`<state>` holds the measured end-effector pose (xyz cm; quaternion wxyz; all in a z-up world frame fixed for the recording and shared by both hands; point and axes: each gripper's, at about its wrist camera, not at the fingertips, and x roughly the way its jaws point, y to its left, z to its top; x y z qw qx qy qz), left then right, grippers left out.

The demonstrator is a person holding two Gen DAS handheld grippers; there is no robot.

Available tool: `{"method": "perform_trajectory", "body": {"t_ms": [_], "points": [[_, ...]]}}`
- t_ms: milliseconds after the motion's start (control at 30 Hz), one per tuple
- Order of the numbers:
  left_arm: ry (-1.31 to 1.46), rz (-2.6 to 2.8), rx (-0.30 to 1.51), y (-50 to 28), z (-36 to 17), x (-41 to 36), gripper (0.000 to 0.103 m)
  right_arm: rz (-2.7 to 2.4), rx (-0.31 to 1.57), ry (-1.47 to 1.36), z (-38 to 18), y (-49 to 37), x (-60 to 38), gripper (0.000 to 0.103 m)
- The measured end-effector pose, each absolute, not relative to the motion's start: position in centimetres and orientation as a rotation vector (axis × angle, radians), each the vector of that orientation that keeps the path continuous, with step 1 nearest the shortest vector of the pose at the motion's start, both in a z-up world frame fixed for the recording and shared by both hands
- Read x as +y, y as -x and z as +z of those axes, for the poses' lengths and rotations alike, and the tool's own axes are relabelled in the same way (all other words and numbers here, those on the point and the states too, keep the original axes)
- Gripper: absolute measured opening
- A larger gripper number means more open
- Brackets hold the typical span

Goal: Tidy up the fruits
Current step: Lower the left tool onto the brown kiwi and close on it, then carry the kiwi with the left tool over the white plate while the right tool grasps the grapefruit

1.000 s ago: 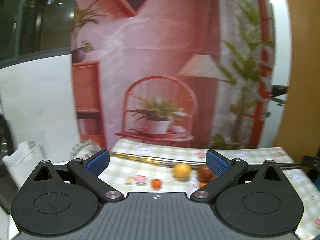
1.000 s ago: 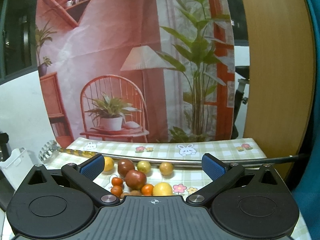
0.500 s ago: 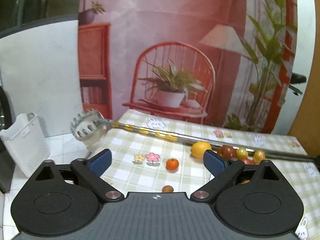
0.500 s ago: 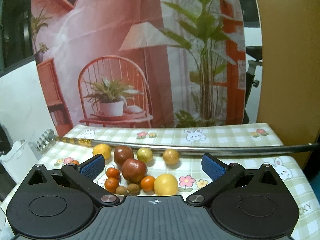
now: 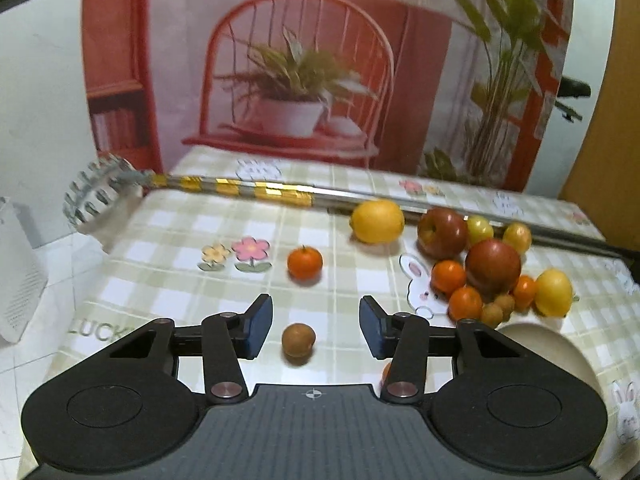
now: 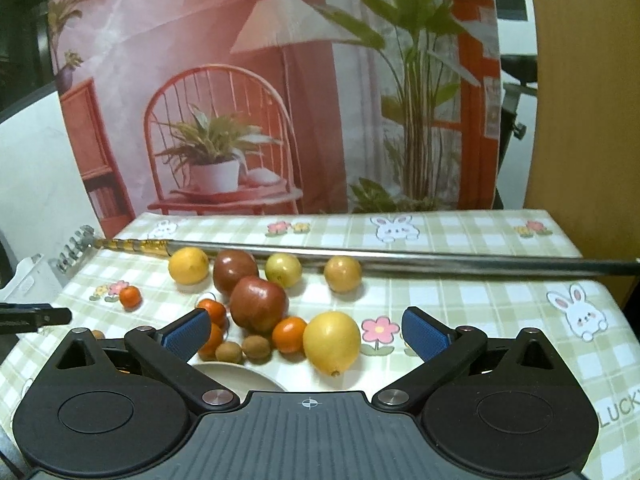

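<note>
Both units matched: left gripper and right gripper had matte black linkage arms, silver pivot screws, blue ribbed finger pads, round recessed discs per side, ribbed grey centre plate with white crosshair mark.

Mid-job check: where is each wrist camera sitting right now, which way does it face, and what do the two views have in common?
Left wrist: sits behind the left gripper, low over the table's left part, facing the backdrop; its open fingers frame a small brown fruit.
Right wrist: sits behind the right gripper, further right, facing the same backdrop; its open fingers frame the near lemon and the fruit pile.
Shared: the metal rod, two red apples, the lone small orange, a pale plate.
</note>
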<state>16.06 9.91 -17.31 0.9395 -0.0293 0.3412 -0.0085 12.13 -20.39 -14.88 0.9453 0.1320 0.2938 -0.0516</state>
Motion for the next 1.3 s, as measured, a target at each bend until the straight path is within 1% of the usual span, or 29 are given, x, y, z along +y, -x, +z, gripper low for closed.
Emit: {"method": "perform_trajectory", "body": {"t_ms": [67,233,267,300,467,733,800,1300], "points": [[0.038,-0.018,0.715,-17.0,-18.5,9.9,0.05,-0.115,0.61,-0.277,-15.3,-12.2,-20.3,0.101],[0.018,-0.01,0.772,-18.9,-20.6,10.3,0.046,-0.128,0.632,-0.31,-16.1,-12.3,-21.1,0.1],[0.016,-0.005,0.783,-19.1,-21.0,10.3,0.044,-0.132,0.636,-0.312,-16.2,-12.4,-21.1,0.1],[0.017,-0.006,0.796,-19.4,-21.5,10.5,0.04,-0.134,0.637,-0.314,-16.3,-12.4,-21.2,0.1],[0.045,-0.008,0.844,-20.3,-23.3,10.9,0.035,-0.129,0.65,-0.306,-16.4,-12.7,-20.9,0.1],[0.044,0.0,0.837,-20.6,-23.9,10.6,0.034,-0.12,0.655,-0.306,-16.5,-12.9,-20.8,0.099],[0.036,0.005,0.836,-20.6,-23.9,10.5,0.028,-0.121,0.655,-0.31,-16.6,-12.8,-20.8,0.099],[0.03,-0.021,0.796,-18.9,-22.5,9.3,0.028,-0.124,0.664,-0.336,-17.2,-12.4,-20.8,0.099]]}}
